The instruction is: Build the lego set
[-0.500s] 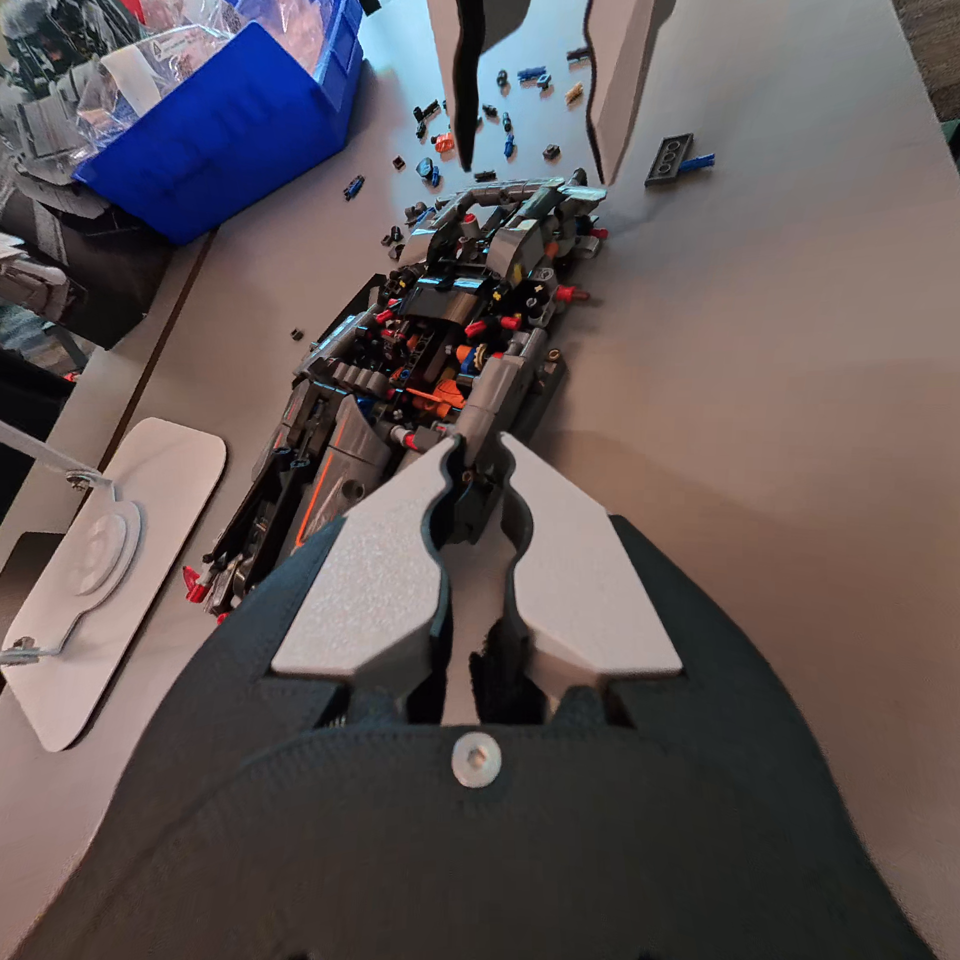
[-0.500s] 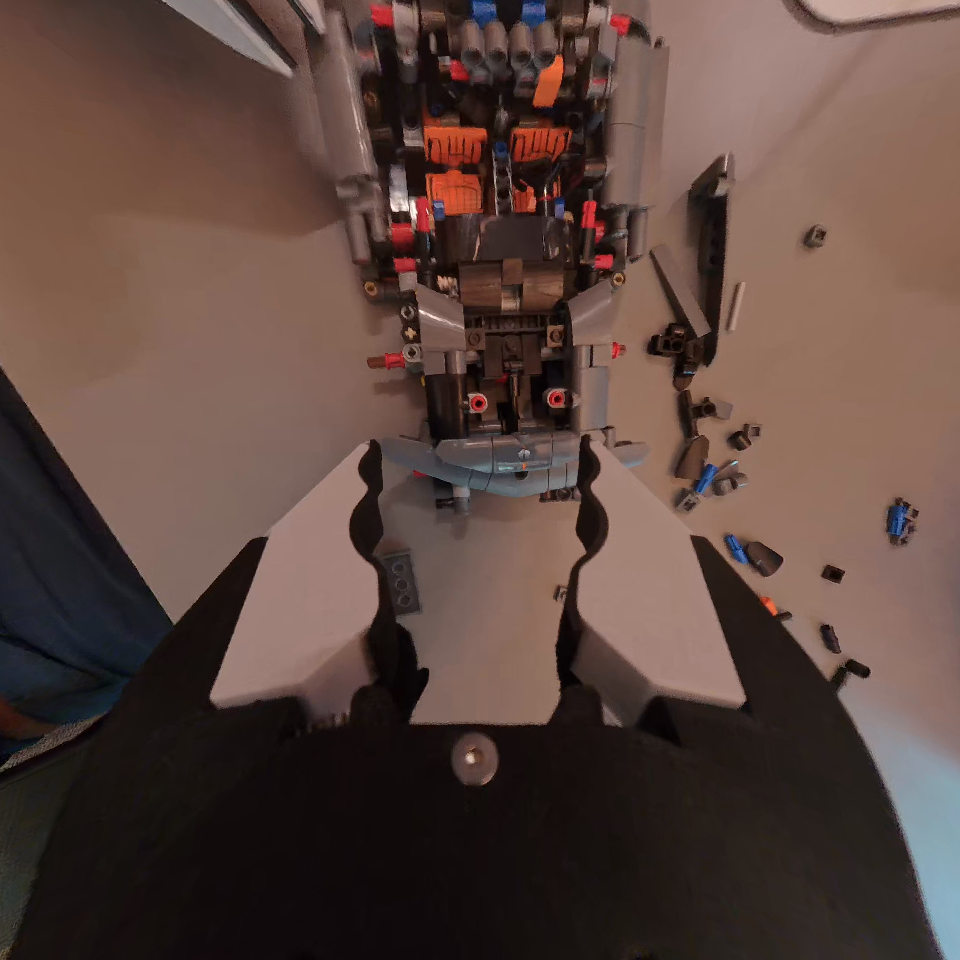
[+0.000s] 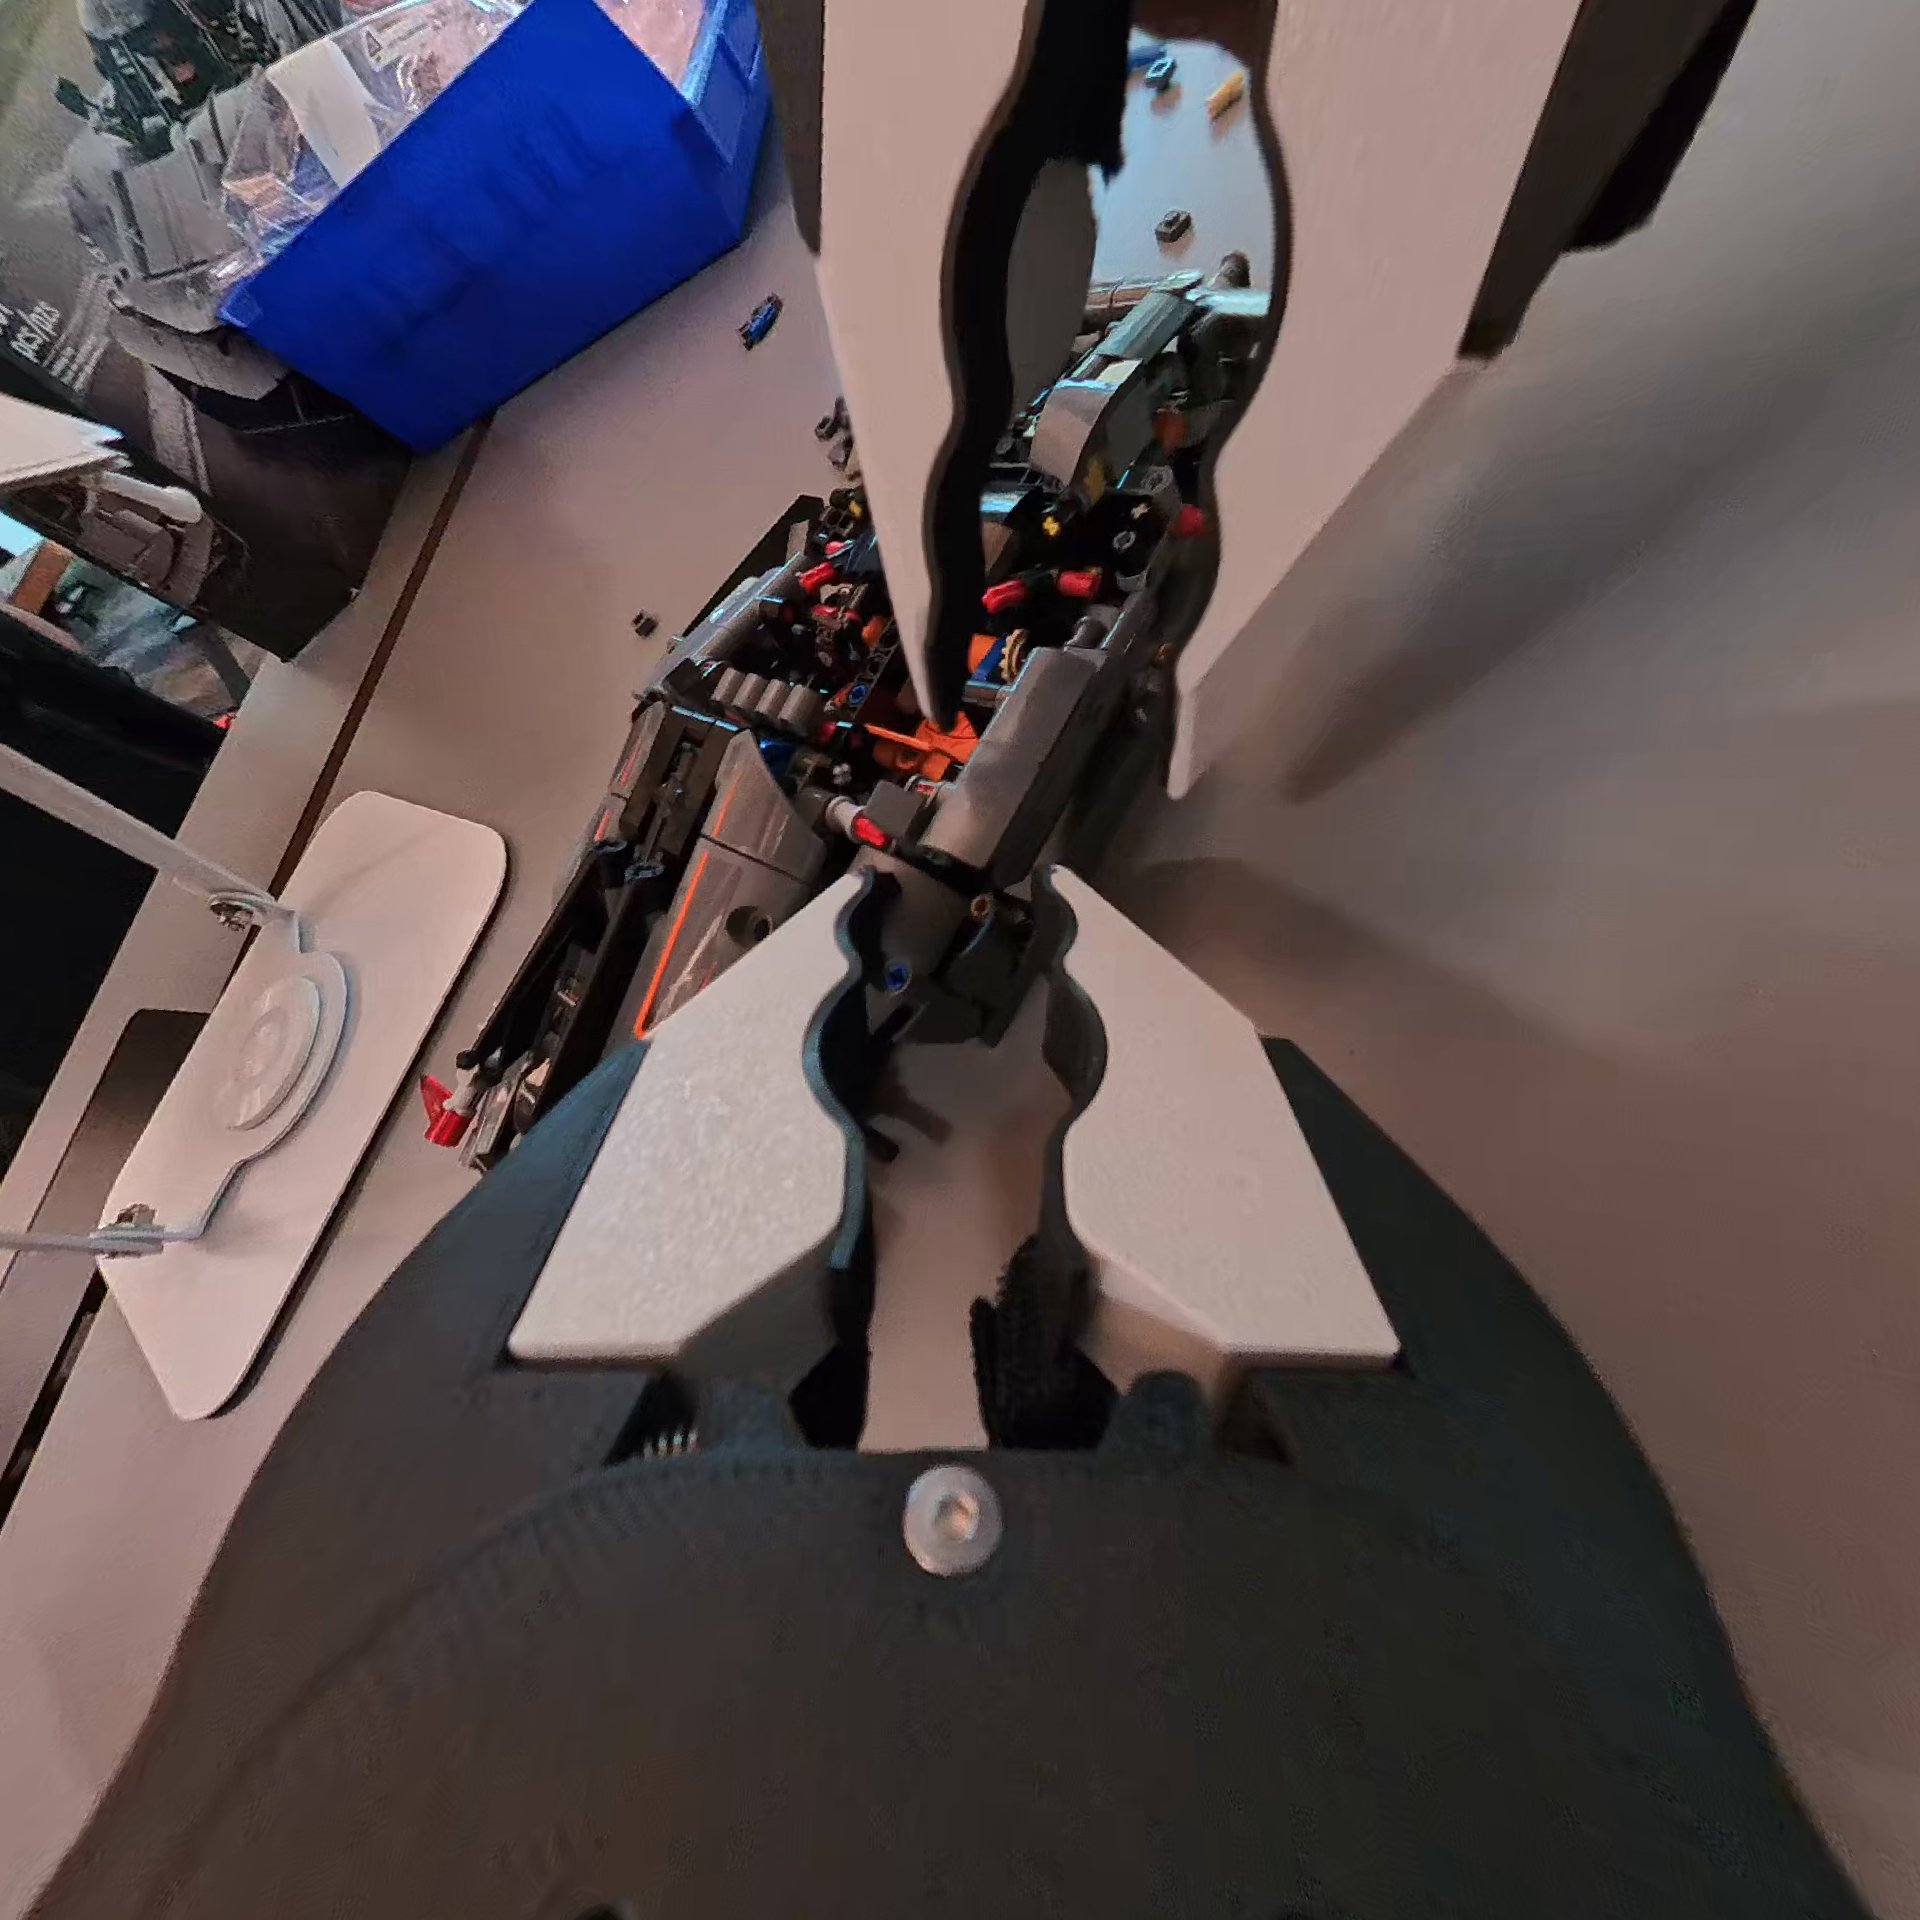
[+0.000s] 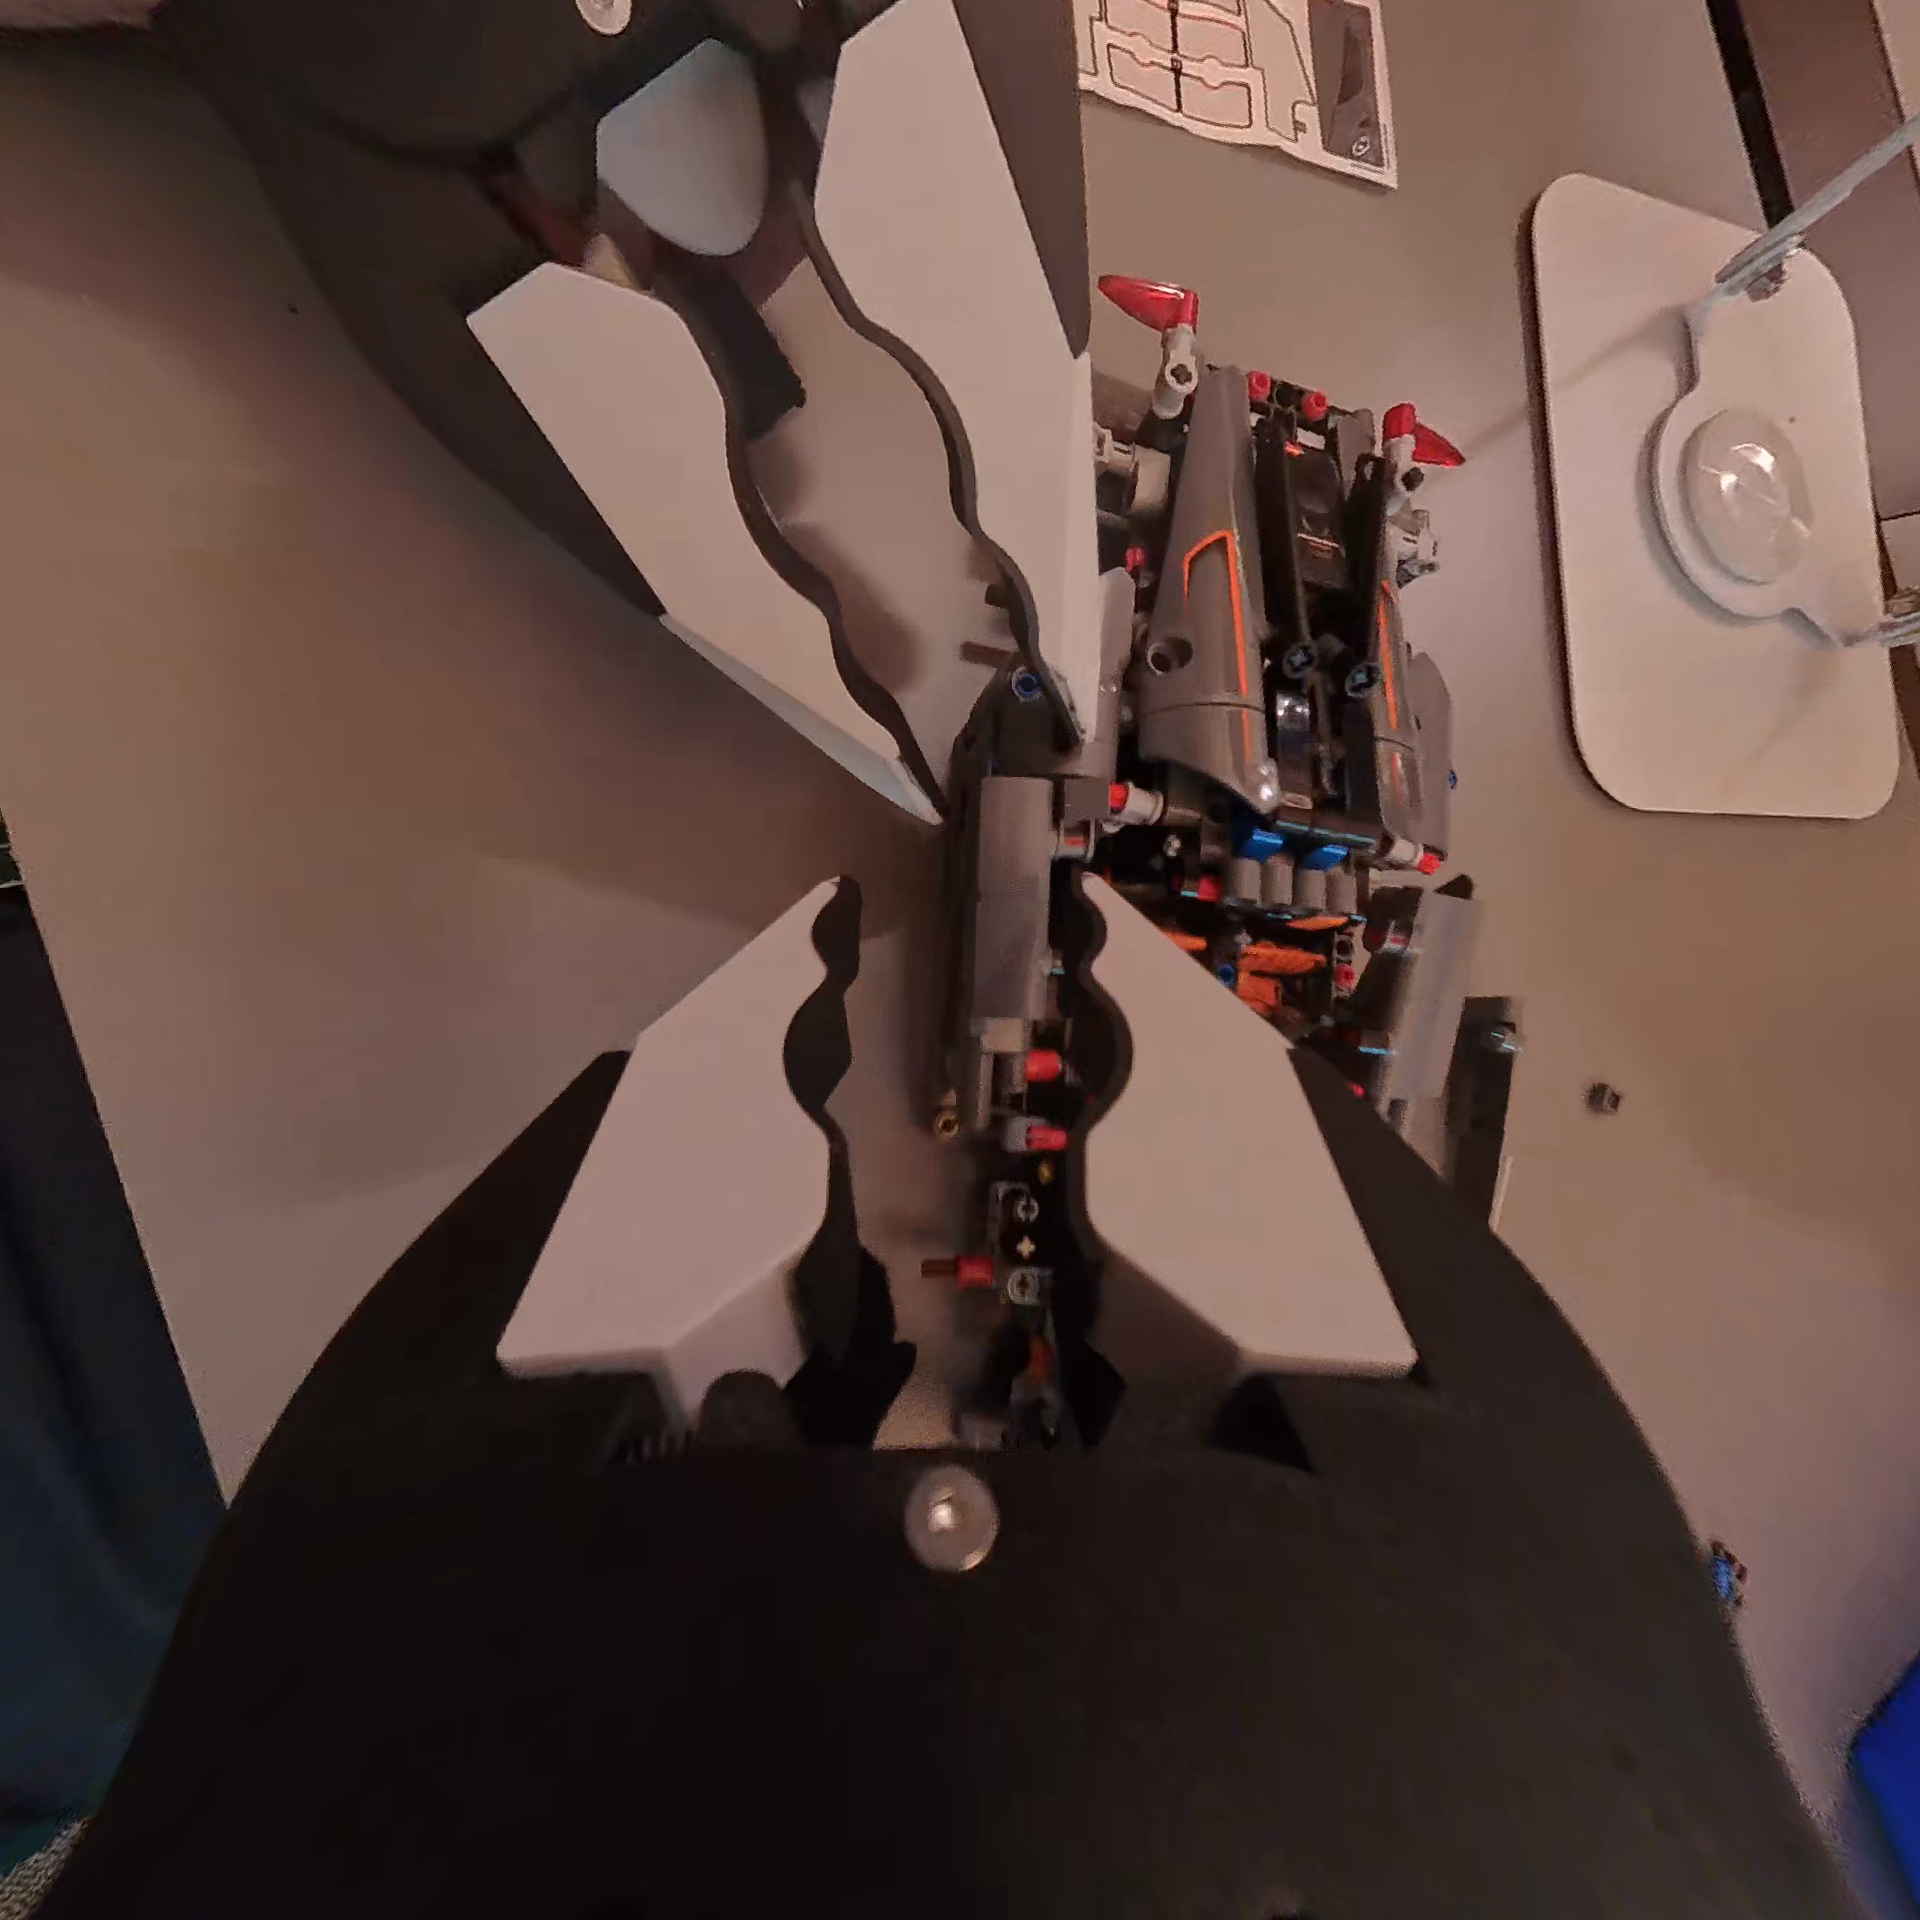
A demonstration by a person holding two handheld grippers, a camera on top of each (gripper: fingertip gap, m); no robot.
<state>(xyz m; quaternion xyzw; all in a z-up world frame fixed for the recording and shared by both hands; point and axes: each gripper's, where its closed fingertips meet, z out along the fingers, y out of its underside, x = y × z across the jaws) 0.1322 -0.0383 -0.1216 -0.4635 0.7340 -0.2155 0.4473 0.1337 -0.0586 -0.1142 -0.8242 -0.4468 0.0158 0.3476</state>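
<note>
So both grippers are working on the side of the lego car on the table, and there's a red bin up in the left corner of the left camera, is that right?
The bin is blue, not red, as the left wrist view shows. The rest holds: the left gripper and right gripper both straddle the side of the lego car on the table.

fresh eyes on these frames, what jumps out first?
The half-built lego car, dark grey with orange and red accents, lying mid-table. The left gripper pinches its grey side beam at one end while the right gripper straddles the same beam from the other. A blue bin sits beyond.
</note>
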